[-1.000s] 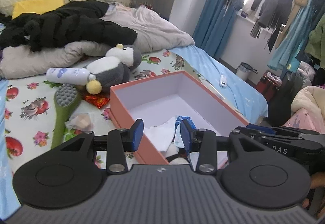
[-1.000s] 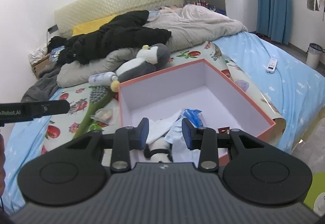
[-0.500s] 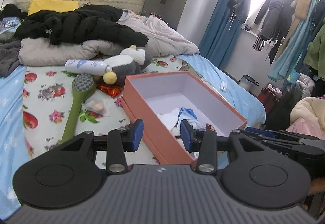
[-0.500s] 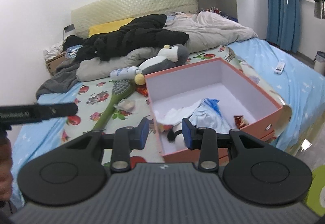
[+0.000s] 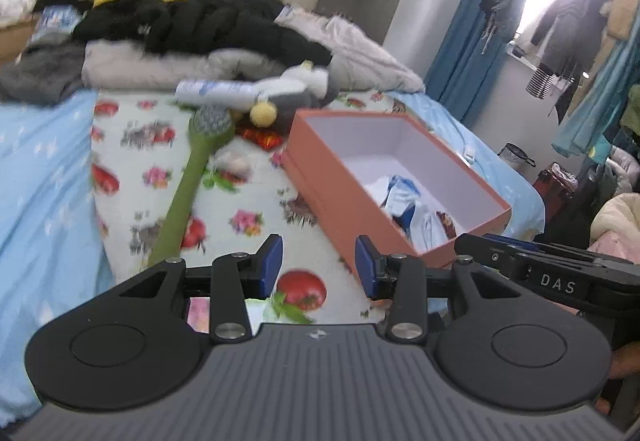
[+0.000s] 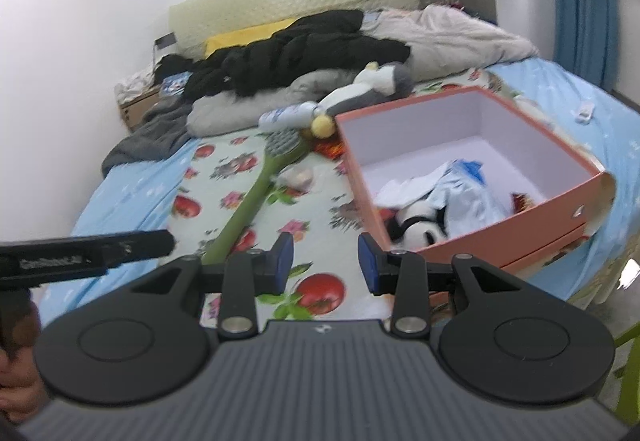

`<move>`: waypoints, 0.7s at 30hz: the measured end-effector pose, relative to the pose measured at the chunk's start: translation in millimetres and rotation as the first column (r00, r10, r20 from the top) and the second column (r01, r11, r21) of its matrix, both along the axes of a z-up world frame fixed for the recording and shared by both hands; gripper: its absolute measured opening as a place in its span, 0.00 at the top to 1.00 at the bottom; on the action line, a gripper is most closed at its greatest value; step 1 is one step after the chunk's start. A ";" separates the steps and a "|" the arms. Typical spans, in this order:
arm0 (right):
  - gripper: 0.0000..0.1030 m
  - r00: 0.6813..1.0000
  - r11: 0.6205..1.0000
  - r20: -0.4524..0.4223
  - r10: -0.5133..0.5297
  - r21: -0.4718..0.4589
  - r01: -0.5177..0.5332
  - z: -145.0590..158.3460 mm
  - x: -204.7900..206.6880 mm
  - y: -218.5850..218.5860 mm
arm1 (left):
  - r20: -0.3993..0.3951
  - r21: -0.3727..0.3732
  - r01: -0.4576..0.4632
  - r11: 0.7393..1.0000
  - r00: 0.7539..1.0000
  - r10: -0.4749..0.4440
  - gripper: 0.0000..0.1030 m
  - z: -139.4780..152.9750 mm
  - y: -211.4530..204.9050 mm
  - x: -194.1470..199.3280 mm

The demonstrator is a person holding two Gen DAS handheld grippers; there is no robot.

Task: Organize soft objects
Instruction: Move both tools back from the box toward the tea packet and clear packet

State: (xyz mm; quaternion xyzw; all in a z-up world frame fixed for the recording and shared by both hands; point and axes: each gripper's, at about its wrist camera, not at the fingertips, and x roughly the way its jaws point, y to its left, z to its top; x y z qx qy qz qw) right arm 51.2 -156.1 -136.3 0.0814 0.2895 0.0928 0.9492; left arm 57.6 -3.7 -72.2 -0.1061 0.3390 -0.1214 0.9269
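Note:
An open pink box (image 5: pixel 320 177) (image 6: pixel 532 213) lies on the bed's fruit-print sheet. Inside it are light-blue and white cloth (image 6: pixel 456 193) (image 5: pixel 404 197) and a black-and-white plush (image 6: pixel 416 229). A grey-and-white penguin plush (image 5: pixel 296 89) (image 6: pixel 372 85) lies behind the box. My left gripper (image 5: pixel 318 267) is open and empty, above the sheet to the left of the box's near corner. My right gripper (image 6: pixel 325 259) is open and empty, also left of the box. The right gripper shows in the left wrist view (image 5: pixel 560 273).
A green long-handled brush (image 5: pixel 188 181) (image 6: pixel 256 197) lies on the sheet left of the box. A white bottle (image 5: pixel 216 91), a red packet (image 5: pixel 262 139) and a small wrapped item (image 6: pixel 300 175) lie near the penguin. Black and grey bedding (image 5: pixel 192 25) is piled at the back.
Both grippers have pulled back and to the left from over the box; they now hang over the sheet beside it. Both stay open and empty.

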 end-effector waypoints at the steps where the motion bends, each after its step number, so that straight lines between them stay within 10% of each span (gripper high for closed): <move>1: 0.63 1.000 1.000 -0.007 0.007 0.000 -0.007 -1.7 2.0 3.0 | -0.017 -0.009 -0.013 1.000 1.000 0.013 0.56 -4.7 4.9 -0.7; 11: 0.63 0.996 0.996 -0.039 0.081 -0.027 -0.082 -10.2 50.3 23.4 | -0.075 -0.019 -0.071 0.997 0.995 0.070 0.56 -27.6 30.8 25.6; 21: 0.63 0.964 0.951 -0.103 0.245 -0.169 -0.260 0.2 206.2 48.6 | -0.162 -0.105 -0.145 0.984 0.979 0.127 0.50 -71.3 51.3 139.5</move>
